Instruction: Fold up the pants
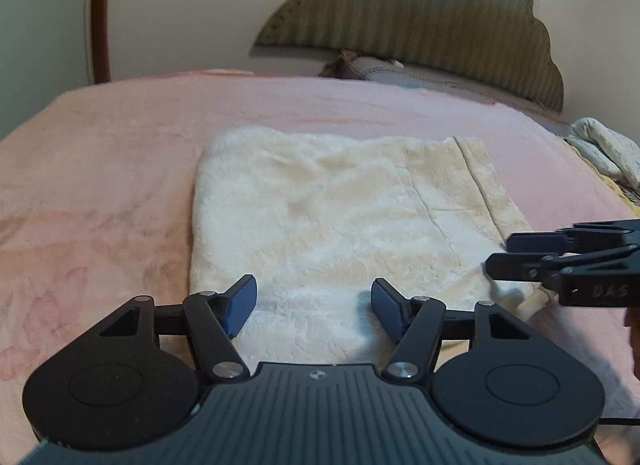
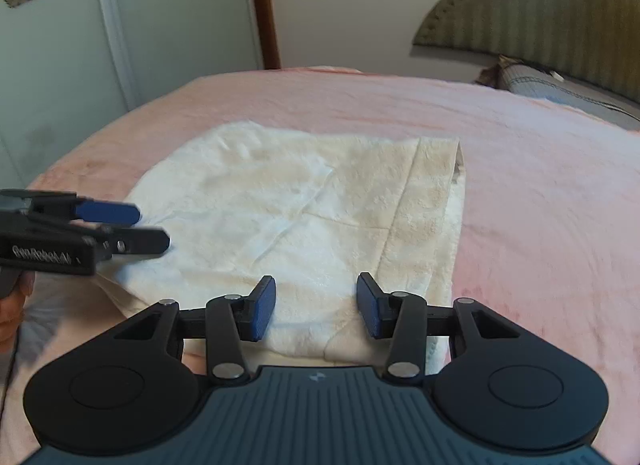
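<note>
The cream fleece pants [image 1: 332,209] lie folded into a flat rectangle on the pink bed; they also show in the right wrist view [image 2: 312,209]. My left gripper [image 1: 314,307] is open and empty, hovering over the near edge of the pants. It also shows in the right wrist view [image 2: 154,227], by the fold's near left corner. My right gripper [image 2: 316,309] is open and empty over the near right part of the pants. It also shows in the left wrist view [image 1: 498,255], at the fold's right edge.
The pink blanket [image 1: 100,193] covers the bed. A green padded headboard [image 1: 420,21] and a pillow [image 1: 400,71] are at the far side. A patterned cloth [image 1: 604,153] lies at the right edge. A wardrobe [image 2: 60,45] stands to the left.
</note>
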Demonstrator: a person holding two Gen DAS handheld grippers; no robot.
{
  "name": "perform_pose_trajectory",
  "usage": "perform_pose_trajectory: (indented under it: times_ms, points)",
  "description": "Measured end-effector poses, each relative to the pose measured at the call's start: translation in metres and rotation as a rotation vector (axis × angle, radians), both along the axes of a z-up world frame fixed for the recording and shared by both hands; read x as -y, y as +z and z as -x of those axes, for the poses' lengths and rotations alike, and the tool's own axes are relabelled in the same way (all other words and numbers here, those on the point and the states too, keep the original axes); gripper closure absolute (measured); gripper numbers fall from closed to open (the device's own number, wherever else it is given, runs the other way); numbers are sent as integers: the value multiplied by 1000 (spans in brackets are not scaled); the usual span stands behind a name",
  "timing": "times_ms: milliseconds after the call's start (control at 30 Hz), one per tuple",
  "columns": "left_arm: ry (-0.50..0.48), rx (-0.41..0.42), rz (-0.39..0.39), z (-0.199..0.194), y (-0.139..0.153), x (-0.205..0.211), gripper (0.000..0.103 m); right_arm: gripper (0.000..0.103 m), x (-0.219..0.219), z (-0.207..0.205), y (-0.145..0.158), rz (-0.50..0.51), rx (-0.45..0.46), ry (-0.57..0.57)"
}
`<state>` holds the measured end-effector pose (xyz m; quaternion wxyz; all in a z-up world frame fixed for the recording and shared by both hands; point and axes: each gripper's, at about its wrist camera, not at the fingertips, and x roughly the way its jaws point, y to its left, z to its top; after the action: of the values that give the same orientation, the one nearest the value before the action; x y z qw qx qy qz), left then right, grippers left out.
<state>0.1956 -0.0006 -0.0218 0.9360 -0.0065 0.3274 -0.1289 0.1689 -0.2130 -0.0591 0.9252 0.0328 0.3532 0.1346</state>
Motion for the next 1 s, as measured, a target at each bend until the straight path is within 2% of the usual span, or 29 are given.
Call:
perform_pose_trajectory:
  times_ms: [67, 133, 167, 233, 300, 400, 567, 733, 900, 1000]
  points:
    - [-7, 29, 12, 12, 11, 0, 34, 58, -3, 13, 12, -17, 22, -34]
    - [4, 32, 23, 19, 12, 1, 25, 58, -10, 23, 24, -13, 76, -6]
    - [17, 19, 20, 18, 8, 1, 15, 58, -12, 25, 24, -15, 75, 0]
    - [43, -17, -13, 14, -3, 5, 13, 59, -14, 21, 13, 1, 31, -13]
    - [56, -2, -48, 16, -4, 10, 11, 59, -12, 15, -3, -11, -1, -30]
    - [66, -7, -71, 20, -1, 15, 5, 58, -13, 24, 4, -31, 15, -77]
    - [84, -20, -61, 23, 0, 16, 4, 50, -19, 39, 13, -53, 41, -87]
    - [102, -37, -50, 28, 1, 16, 1, 50, -22, 43, 6, -43, 31, -95]
    - [112, -29, -75, 35, 3, 20, 1, 49, -25, 46, 9, -46, 35, -115]
    - [115, -26, -81, 38, 3, 20, 1, 39, -28, 55, 14, -46, 47, -113]
